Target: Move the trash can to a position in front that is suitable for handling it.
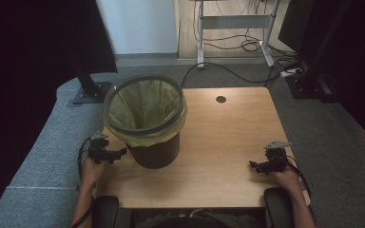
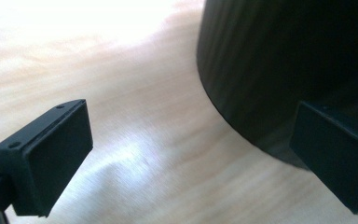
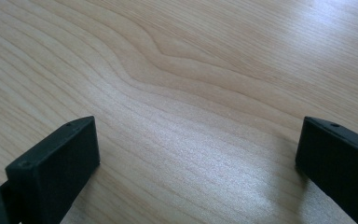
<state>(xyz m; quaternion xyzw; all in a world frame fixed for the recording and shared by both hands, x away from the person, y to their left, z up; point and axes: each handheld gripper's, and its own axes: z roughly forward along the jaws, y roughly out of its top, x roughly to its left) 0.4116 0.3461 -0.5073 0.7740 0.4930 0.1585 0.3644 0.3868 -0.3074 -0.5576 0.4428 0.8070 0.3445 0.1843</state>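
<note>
Black bin [image 1: 153, 142] stands left of centre on my bench [image 1: 228, 142]; left gripper [image 1: 119, 154] beside it, right gripper [image 1: 254, 165] lower right, both fingers wide apart, empty.

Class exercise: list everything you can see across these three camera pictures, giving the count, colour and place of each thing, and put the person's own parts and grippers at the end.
Waste bin: one, black, on the table's left half, beside the left gripper.
Bin liner: one, yellowish, lining the bin and folded over its rim.
Table: one, light wood, in the middle of the high view.
Cable hole: one, dark, near the table's far edge.
Desk frame: one, white, on the floor behind.
Cables: several, black, on the floor behind.
Left gripper: one, black, open, near the bin's base.
Right gripper: one, black, open, over the table's right side.
</note>
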